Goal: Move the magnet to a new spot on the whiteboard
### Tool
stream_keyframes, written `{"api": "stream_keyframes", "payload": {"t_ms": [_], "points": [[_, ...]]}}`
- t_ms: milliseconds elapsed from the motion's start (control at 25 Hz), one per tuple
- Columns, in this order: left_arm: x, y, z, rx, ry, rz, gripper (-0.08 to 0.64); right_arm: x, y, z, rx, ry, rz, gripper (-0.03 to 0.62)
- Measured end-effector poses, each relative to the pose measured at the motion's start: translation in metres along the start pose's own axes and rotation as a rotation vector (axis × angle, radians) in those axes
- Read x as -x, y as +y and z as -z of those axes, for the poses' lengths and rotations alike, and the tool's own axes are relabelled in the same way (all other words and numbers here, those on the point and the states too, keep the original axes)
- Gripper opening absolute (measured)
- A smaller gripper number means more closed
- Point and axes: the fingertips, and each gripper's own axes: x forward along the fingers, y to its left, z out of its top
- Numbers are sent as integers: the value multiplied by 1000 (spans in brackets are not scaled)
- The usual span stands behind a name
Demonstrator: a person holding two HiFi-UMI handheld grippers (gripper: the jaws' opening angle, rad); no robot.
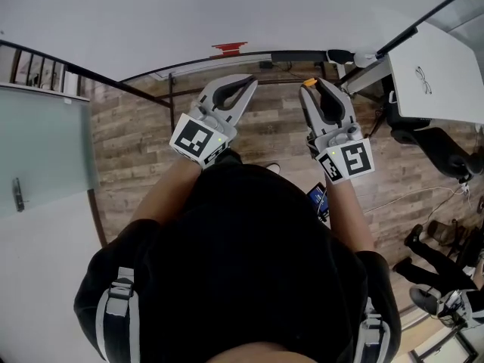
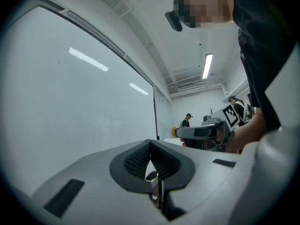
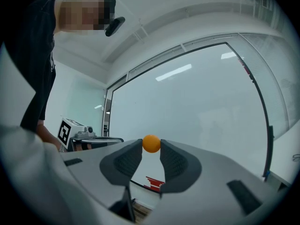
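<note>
the fingers (image 3: 129, 162) of the right gripper (image 3: 151, 149) stand a little apart and pinch the orange magnet (image 3: 151, 143) at their very tips. the magnet sits at the centre of the right gripper view, with the whiteboard (image 3: 201, 102) filling the frame behind it. in the head view the magnet shows at upper centre, over the wood floor (image 1: 144, 142), so we judge it clear of the board face, though we cannot rule out contact. the left gripper (image 2: 151, 144) has its fingers pressed together on nothing. a red item (image 3: 154, 183) sits low on the board, just below the magnet in the frame. we judge the step in hand to be the carry. the next move calls for a bare patch of board, a square approach, and release only once the magnet seats.
</note>
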Motion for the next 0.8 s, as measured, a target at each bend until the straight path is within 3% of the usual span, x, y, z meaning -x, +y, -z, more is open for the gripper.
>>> {"api": "stream_keyframes", "payload": {"t_ms": [800], "points": [[-85, -101, -5, -12, 15, 156, 5, 103, -80, -11, 5, -27, 158, 118]]}}
